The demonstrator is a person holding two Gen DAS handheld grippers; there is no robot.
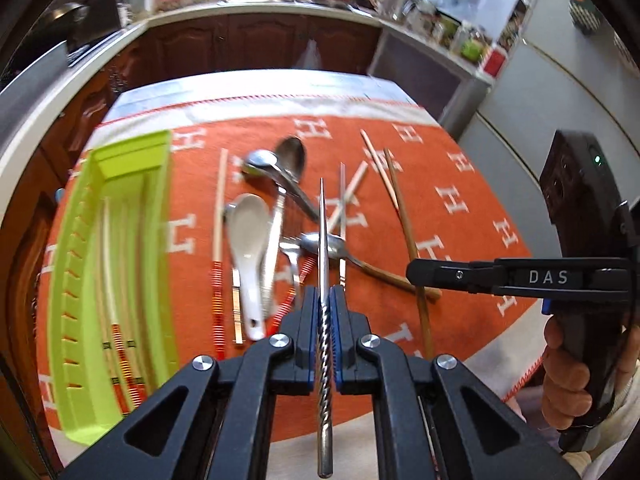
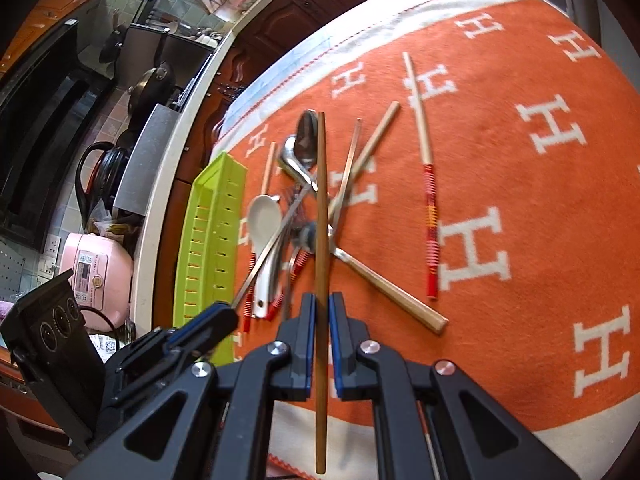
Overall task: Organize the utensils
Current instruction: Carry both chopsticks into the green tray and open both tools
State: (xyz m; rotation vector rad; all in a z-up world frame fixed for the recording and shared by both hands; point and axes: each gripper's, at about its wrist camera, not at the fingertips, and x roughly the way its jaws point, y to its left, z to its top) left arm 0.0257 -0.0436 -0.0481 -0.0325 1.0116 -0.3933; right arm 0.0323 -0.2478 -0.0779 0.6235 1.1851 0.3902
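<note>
My left gripper (image 1: 325,294) is shut on a metal chopstick (image 1: 323,240) with a twisted handle, held above the utensil pile. My right gripper (image 2: 321,304) is shut on a brown wooden chopstick (image 2: 321,216); it also shows in the left wrist view (image 1: 416,274). A lime green utensil tray (image 1: 116,248) lies at the left with several red-banded chopsticks in it. The pile holds a white ceramic spoon (image 1: 250,240), metal spoons (image 1: 294,156), a fork and chopsticks. The tray also shows in the right wrist view (image 2: 212,236).
An orange cloth with white H letters (image 2: 520,200) covers the table. A red-banded chopstick (image 2: 426,184) lies apart on the right. A wooden-handled spoon (image 2: 392,288) crosses the pile. Kitchen counters, a pink rice cooker (image 2: 98,276) and cabinets surround the table.
</note>
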